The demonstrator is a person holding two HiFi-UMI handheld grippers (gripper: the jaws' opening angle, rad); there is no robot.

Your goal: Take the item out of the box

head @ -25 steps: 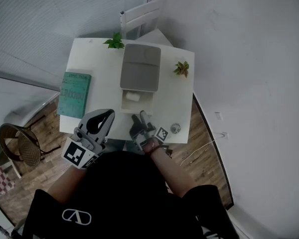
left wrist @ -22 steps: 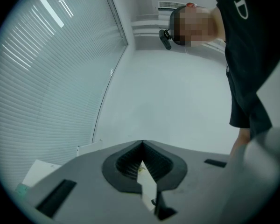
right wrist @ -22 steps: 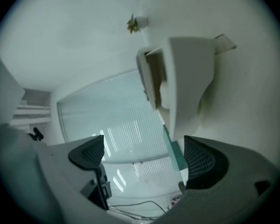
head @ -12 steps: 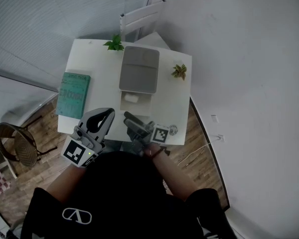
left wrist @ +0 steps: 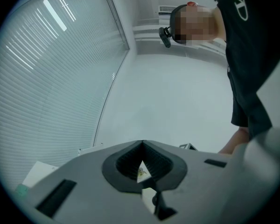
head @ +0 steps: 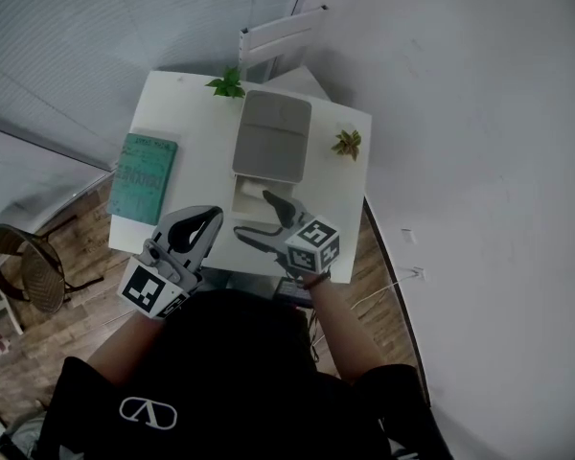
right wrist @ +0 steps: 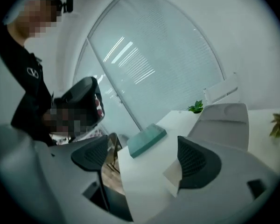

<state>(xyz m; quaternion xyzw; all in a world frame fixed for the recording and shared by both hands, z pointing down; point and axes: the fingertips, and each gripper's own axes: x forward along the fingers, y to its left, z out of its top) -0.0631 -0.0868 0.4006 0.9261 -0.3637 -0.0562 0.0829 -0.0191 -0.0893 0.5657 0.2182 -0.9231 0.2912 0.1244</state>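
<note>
A grey box [head: 272,138] lies open on the white table [head: 196,132], its white tray toward me. A small white item [head: 251,190] rests in the tray. My right gripper [head: 266,221] hovers over the table's front edge just before the tray, turned on its side. Its jaws are wide apart and closing with nothing between them. In the right gripper view [right wrist: 142,158] only the table top shows between the pads, and the box's grey lid [right wrist: 224,118] is beyond. My left gripper [head: 208,220] is at the table's front left, shut and empty, pointing up [left wrist: 142,146].
A teal book [head: 142,178] lies at the table's left edge. Two small green plants [head: 229,84] [head: 346,143] stand at the back and right. A white chair [head: 283,32] is behind the table, and a wicker chair [head: 24,266] stands on the wooden floor at the left.
My right gripper has risen and moved forward over the table's front edge toward the tray, rolling onto its side. The left gripper has stayed in place.
</note>
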